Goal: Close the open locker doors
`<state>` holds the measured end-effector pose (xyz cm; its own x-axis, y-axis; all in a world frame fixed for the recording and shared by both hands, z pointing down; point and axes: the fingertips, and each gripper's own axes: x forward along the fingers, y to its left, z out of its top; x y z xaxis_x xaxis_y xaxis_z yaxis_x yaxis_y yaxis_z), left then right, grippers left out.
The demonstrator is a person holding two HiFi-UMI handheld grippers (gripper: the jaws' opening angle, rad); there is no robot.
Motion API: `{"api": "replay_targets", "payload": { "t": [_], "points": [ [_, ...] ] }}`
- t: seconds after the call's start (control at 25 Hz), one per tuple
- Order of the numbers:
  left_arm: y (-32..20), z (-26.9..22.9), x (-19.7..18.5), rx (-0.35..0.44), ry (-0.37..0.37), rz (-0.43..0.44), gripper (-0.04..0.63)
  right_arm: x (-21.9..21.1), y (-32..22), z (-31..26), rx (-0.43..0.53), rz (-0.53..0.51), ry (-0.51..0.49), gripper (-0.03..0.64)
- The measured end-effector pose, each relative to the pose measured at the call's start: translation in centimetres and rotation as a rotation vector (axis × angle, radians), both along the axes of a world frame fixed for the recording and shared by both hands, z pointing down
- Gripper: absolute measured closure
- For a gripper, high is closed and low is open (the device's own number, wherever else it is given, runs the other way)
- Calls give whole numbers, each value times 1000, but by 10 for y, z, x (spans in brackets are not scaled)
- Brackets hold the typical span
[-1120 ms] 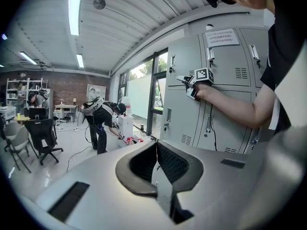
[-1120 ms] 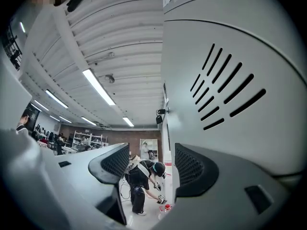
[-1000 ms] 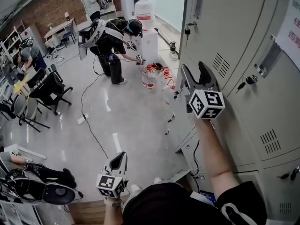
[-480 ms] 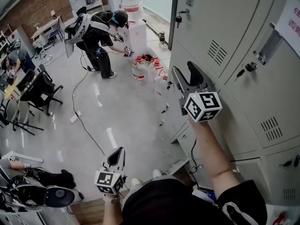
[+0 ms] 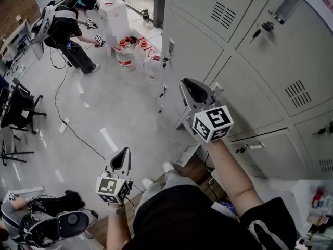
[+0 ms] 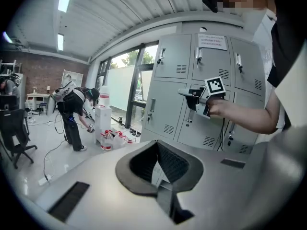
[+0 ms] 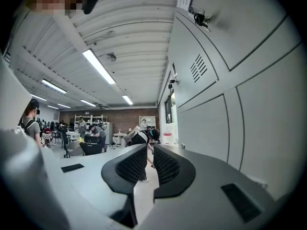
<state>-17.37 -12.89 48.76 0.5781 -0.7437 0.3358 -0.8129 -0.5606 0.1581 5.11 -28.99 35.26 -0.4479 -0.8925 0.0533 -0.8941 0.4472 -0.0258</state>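
Grey lockers [image 5: 250, 61] fill the right of the head view, and the doors I can see on the upper rows lie flush. A low grey panel [image 5: 186, 155] juts out from the bottom row by my feet; it looks like an open door. My right gripper [image 5: 187, 83] hangs in front of the lower rows. Its jaws have just been closing and now stand almost together with nothing between them, as the right gripper view [image 7: 149, 147] shows. My left gripper [image 5: 125, 151] is held low over the floor, shut and empty [image 6: 158, 143].
A person [image 5: 67, 30] bends over water bottles [image 5: 125, 53] beside a white box [image 5: 114, 14] at the lockers' far end. Cables [image 5: 78, 134] trail across the floor. An office chair [image 5: 18, 105] stands at the left, and gear [image 5: 47, 225] lies at the bottom left.
My right gripper has dropped down the locker front, and its jaws went from wide apart to nearly together. The left gripper has sunk slightly. The head view has tilted further down.
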Motion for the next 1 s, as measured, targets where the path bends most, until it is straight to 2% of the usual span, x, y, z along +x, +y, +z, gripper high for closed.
{"api": "replay_targets", "payload": {
  "t": [0.32,0.72,0.84,1.0],
  "points": [
    [6,38,14,-45,-17,150,575,31,74,84,-169,121,10,569],
    [29,117,63,-133,-33,325,575,78,167,225,-445,249,16,569],
    [44,145,76,-176,-43,357,575,86,196,278,-540,259,16,569],
    [50,185,77,-233,-47,352,575,91,224,352,-659,268,21,569]
  ]
}}
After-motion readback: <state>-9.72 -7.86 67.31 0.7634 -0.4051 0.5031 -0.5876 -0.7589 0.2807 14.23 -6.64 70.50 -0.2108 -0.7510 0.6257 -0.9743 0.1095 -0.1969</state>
